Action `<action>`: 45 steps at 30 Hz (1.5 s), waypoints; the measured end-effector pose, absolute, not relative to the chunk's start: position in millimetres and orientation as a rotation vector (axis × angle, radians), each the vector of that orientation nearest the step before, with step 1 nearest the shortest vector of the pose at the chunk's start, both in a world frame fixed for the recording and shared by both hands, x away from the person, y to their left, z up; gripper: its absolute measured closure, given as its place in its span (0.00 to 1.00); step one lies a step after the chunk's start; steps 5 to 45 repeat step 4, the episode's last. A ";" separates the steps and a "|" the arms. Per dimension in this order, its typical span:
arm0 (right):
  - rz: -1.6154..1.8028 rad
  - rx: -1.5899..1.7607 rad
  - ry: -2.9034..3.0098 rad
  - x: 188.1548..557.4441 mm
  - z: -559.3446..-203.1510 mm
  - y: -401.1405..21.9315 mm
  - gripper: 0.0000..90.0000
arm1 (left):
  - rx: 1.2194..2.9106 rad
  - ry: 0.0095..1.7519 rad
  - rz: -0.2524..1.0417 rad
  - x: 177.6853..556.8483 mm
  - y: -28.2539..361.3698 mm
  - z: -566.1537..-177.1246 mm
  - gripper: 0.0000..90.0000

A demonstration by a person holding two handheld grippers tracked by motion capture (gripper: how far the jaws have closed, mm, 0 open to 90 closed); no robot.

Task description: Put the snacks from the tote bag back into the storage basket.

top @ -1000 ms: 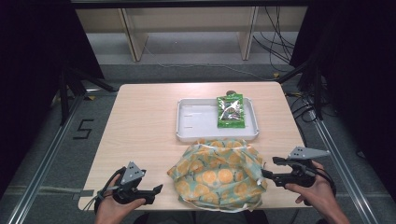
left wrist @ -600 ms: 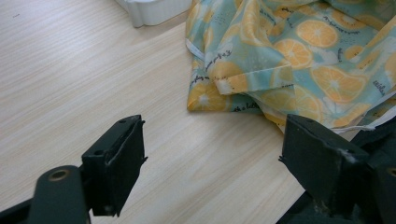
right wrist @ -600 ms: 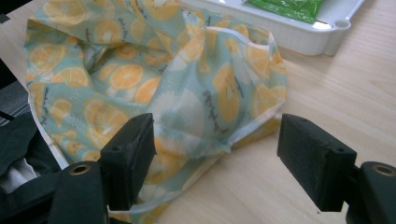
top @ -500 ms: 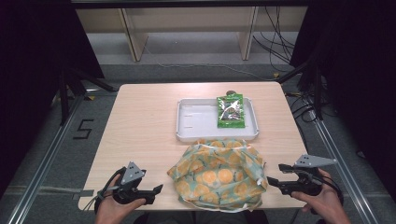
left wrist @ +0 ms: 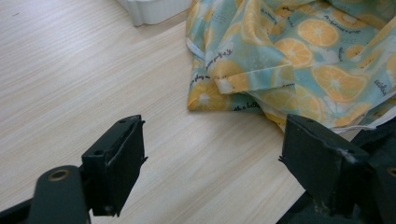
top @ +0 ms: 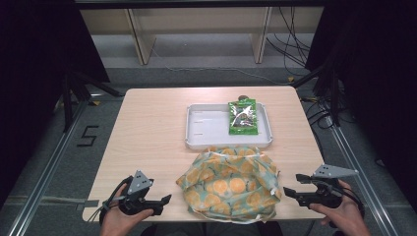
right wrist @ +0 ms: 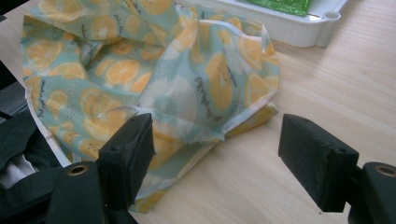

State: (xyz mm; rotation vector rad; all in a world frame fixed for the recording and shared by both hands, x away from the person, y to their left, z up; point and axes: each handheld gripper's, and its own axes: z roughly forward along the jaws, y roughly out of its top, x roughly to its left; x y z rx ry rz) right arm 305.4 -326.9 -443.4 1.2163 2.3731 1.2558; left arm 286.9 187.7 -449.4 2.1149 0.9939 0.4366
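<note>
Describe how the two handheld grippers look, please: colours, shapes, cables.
The left gripper and the right gripper are black, each topped by a grey three-cornered plate. Each has two blocky black jaws with flat inner faces and a round brass-coloured fastener near the base. A black cable trails from each. No sleeves are visible.

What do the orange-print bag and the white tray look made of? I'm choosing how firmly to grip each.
The orange-print bag looks like thin woven cloth, matt: soft folds, creases and stitched white hems in the gripper views. The white tray looks like rigid moulded plastic, smooth with a slight sheen and rounded rim; coated metal cannot be ruled out.
</note>
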 end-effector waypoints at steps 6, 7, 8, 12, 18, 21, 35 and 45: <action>1.250 1.199 2.343 306.8 -442.7 -330.4 0.31 | 2.112 1.000 0.435 287.0 187.7 -449.2 0.23; 1.250 1.199 2.343 306.8 -442.7 -330.4 0.31 | 2.112 1.000 0.435 287.0 187.7 -449.2 0.23; 1.250 1.199 2.343 306.8 -442.7 -330.4 0.31 | 2.112 1.000 0.435 287.0 187.7 -449.2 0.23; 1.250 1.199 2.343 306.8 -442.7 -330.4 0.31 | 2.112 1.000 0.435 287.0 187.7 -449.2 0.23; 1.250 1.199 2.343 306.8 -442.7 -330.4 0.31 | 2.112 1.000 0.435 287.0 187.7 -449.2 0.23; 1.250 1.199 2.343 306.8 -442.7 -330.4 0.31 | 2.112 1.000 0.435 287.0 187.7 -449.2 0.23; 1.250 1.199 2.343 306.8 -442.7 -330.4 0.31 | 2.112 1.000 0.435 287.0 187.7 -449.2 0.23; 1.250 1.199 2.343 306.8 -442.7 -330.4 0.31 | 2.112 1.000 0.435 287.0 187.7 -449.2 0.23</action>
